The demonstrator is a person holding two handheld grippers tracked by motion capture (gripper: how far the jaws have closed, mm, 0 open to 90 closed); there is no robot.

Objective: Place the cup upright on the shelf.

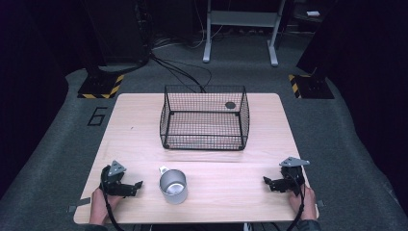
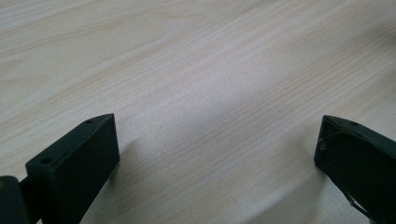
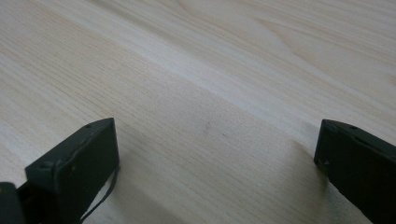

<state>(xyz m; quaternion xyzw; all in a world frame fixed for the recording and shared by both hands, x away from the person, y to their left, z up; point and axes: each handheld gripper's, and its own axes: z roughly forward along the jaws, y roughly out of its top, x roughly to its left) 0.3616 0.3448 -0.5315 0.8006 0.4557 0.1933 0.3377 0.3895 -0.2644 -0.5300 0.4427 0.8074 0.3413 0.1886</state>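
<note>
A silver metal cup (image 1: pixel 173 186) with a small handle stands upright near the table's front edge. To its left my left gripper (image 1: pixel 136 187) rests low over the wood, pointing toward the cup, a short gap away. In the left gripper view its jaws stand wide apart over bare wood, so the left gripper (image 2: pixel 217 144) is open and holds nothing. At the front right my right gripper (image 1: pixel 267 183) points left toward the cup from farther off. The right gripper (image 3: pixel 217 147) is also open over bare wood. A black wire basket (image 1: pixel 204 118) stands at the table's middle back.
The light wooden table (image 1: pixel 144 139) sits on grey carpet. A small dark round spot (image 1: pixel 230 105) shows inside the basket at its back right. Cables and a white stand's legs (image 1: pixel 240 33) lie beyond the table. Hazard-striped bases (image 1: pixel 101 85) flank the far corners.
</note>
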